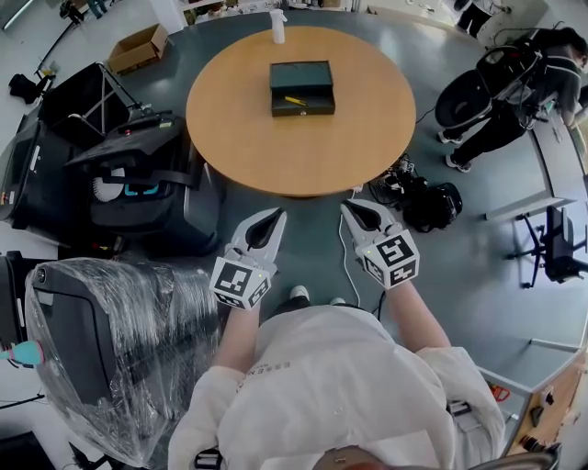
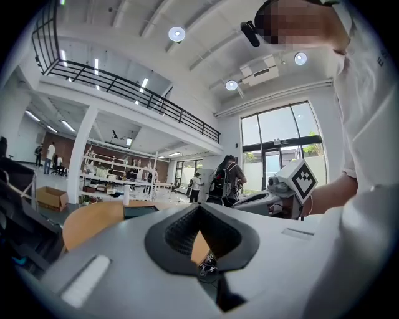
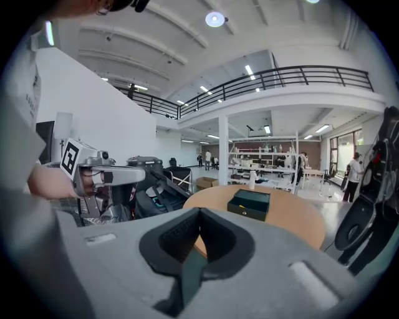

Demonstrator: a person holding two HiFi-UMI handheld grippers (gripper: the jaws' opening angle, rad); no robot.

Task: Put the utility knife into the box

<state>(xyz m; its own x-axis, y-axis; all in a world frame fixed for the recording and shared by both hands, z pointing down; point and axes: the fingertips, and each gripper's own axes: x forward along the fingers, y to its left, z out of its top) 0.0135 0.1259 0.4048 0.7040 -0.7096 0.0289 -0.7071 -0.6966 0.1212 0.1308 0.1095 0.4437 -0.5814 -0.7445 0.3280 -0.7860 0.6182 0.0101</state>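
Note:
A dark open box (image 1: 302, 87) sits on the round wooden table (image 1: 248, 138), with the yellow utility knife (image 1: 295, 100) lying inside it. My left gripper (image 1: 276, 213) and right gripper (image 1: 347, 207) hang side by side near my body, short of the table's near edge, both shut and empty. The right gripper view looks past the shut right gripper (image 3: 199, 212) to the box (image 3: 249, 204) on the table (image 3: 293, 218). In the left gripper view the left gripper (image 2: 199, 209) is shut, with the box (image 2: 138, 210) far off to the left.
A white bottle (image 1: 278, 27) stands at the table's far edge. Black equipment cases (image 1: 138, 184) and a plastic-wrapped machine (image 1: 119, 349) crowd the left. Cables and a black bag (image 1: 423, 197) lie on the floor by the table. A person (image 1: 514, 101) stands at the right.

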